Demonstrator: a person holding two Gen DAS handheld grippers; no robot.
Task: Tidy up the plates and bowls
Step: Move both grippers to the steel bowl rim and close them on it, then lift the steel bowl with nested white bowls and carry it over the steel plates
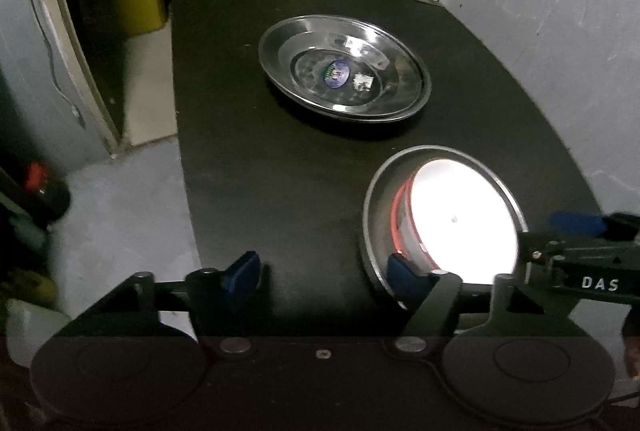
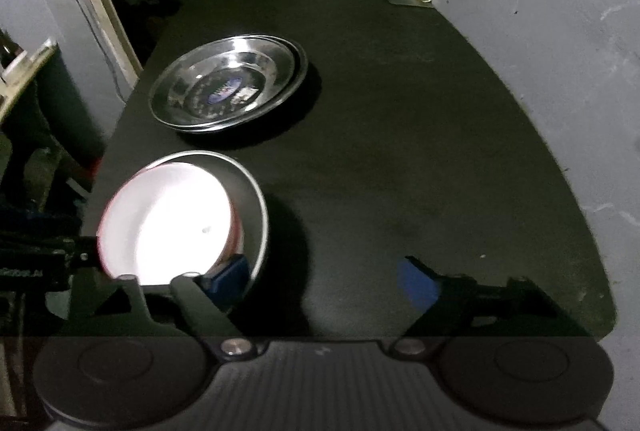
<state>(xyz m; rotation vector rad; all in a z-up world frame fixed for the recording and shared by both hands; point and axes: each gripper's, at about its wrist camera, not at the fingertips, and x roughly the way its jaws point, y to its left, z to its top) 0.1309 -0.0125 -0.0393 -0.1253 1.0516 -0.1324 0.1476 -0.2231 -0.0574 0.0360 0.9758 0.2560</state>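
Glare washes out the inside of the white bowl (image 1: pixel 464 219), so nothing in it can be made out. It sits tilted inside a steel bowl (image 1: pixel 376 199) near the surface's (image 1: pixel 304 191) front edge. Toward the far edge lie two stacked steel plates (image 1: pixel 344 71), the top one bearing stickers. The left hand-held gripper (image 1: pixel 324 271) and right hand-held gripper (image 2: pixel 320 279) both gape wide, holding nothing.

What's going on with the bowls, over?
Both tongs, left and right, open. White bowl inside steel bowl. Plates stacked behind. Nothing blocking.
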